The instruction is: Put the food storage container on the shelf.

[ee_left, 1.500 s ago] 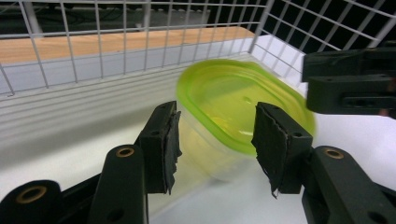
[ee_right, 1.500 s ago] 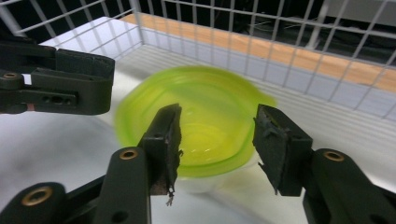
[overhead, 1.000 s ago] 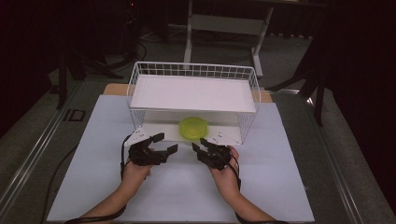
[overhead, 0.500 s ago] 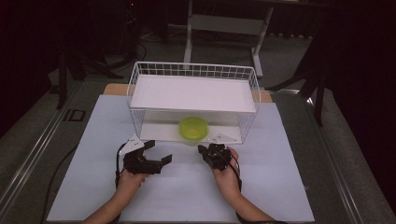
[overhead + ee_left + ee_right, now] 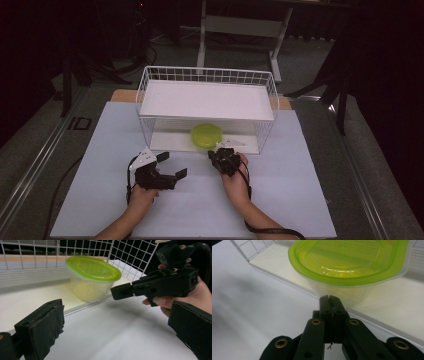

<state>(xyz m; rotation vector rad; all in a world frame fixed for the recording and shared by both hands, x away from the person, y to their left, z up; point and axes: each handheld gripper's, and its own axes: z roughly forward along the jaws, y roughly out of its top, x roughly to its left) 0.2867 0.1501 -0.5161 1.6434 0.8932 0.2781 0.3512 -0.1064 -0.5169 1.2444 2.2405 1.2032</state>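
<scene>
A clear tub with a lime-green lid (image 5: pixel 206 135) sits on the lower white board of a white wire rack (image 5: pixel 272 92), near its front edge. My right gripper (image 5: pixel 214 153) is shut with nothing in it. Its closed tip (image 5: pixel 329 299) points at the tub (image 5: pixel 349 262) and stops just short of its clear wall. My left gripper (image 5: pixel 172 165) lies lower left of the tub on the white mat. Its jaws have just been opening and stand wide (image 5: pixel 117 336) with nothing between them. The tub (image 5: pixel 92 277) and the right gripper's closed tip (image 5: pixel 120 291) lie ahead of it.
The rack's white top shelf (image 5: pixel 207 100) covers the tub from above, and wire walls close its sides and back. A white mat (image 5: pixel 300 190) covers the table in front. A metal stand (image 5: pixel 240 25) rises behind the table, with dark floor around it.
The right gripper has closed and drawn slightly back toward the person, its tip still facing the tub. The left gripper has pulled back and left from the rack, and its jaws have spread wider.
</scene>
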